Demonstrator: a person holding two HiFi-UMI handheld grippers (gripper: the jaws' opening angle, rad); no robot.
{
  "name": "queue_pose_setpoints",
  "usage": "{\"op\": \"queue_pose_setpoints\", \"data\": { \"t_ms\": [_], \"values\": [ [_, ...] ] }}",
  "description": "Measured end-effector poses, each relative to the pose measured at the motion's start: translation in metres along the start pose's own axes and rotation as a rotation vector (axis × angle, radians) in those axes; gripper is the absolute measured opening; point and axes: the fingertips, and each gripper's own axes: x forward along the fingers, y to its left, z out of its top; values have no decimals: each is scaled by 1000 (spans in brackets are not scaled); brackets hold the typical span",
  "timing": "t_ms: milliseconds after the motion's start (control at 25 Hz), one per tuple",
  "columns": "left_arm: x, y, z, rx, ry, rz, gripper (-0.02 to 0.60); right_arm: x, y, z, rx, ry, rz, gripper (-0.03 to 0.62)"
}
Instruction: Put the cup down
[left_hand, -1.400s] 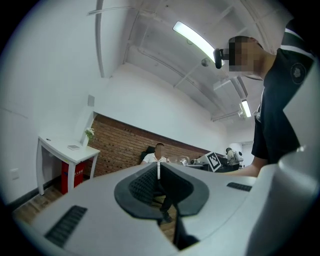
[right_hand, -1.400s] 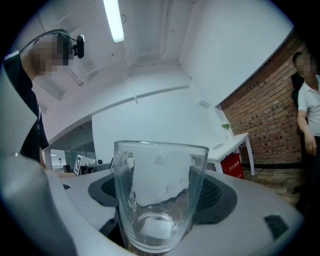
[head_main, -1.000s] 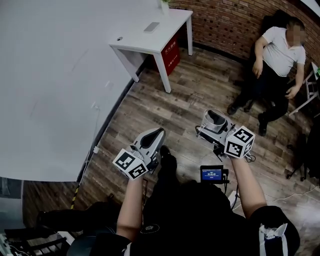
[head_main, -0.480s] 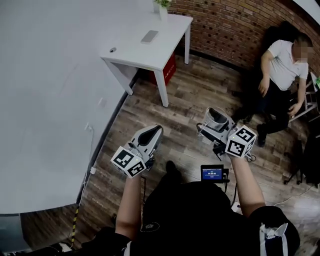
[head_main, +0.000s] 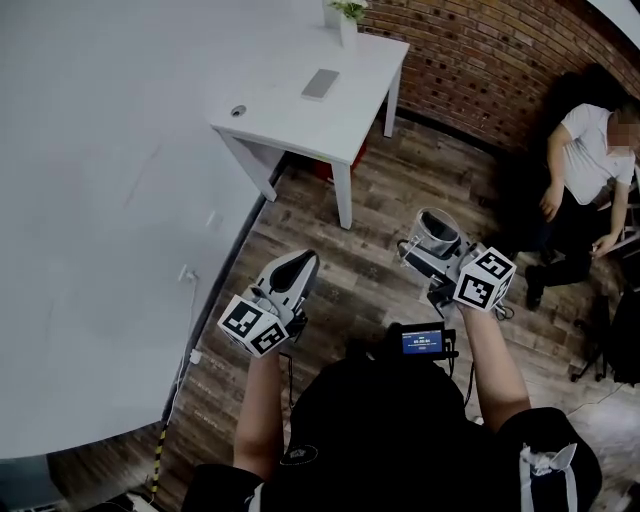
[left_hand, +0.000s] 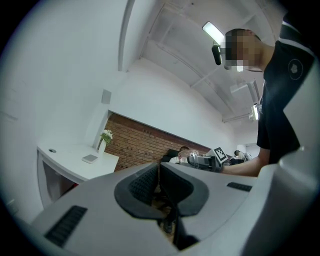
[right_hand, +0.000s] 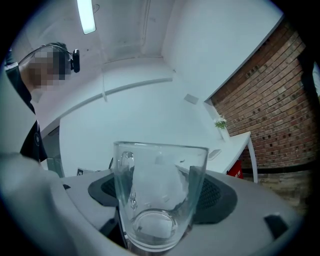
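Note:
A clear glass cup (right_hand: 159, 195) sits upright between the pads of my right gripper (right_hand: 160, 192), which is shut on it; in the head view the cup (head_main: 437, 232) is held out over the wooden floor by the right gripper (head_main: 432, 243). My left gripper (head_main: 294, 272) is held at the left, also over the floor, its jaws shut with nothing in them (left_hand: 159, 182). The white table (head_main: 300, 115) stands ahead and to the left, apart from both grippers. The right gripper with the cup (left_hand: 196, 159) shows small in the left gripper view.
On the white table lie a flat grey device (head_main: 320, 83), a small round thing (head_main: 237, 111) and a white vase with a plant (head_main: 348, 22). A brick wall (head_main: 480, 60) runs behind. A person (head_main: 590, 170) sits at the right. A red box (head_main: 325, 168) stands under the table.
The view has shifted, so the table now lies nearer and more to the right. Both grippers keep about the same pose, the right one still holding the cup.

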Motion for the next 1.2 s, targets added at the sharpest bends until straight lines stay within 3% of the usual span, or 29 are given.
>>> {"op": "queue_pose_setpoints", "data": {
  "t_ms": [400, 600, 760, 1000, 1200],
  "values": [
    [63, 70, 3, 0, 14, 26, 9, 73, -80, 18, 17, 17, 53, 405],
    [110, 131, 23, -8, -38, 40, 9, 139, -140, 41, 18, 18, 101, 405],
    [160, 173, 46, 7, -28, 49, 9, 186, -184, 69, 24, 38, 151, 405],
    [228, 215, 68, 4, -53, 80, 8, 223, -240, 103, 20, 65, 206, 405],
    [261, 243, 71, 1, -22, 78, 8, 252, -270, 110, 36, 87, 217, 405]
  ]
}}
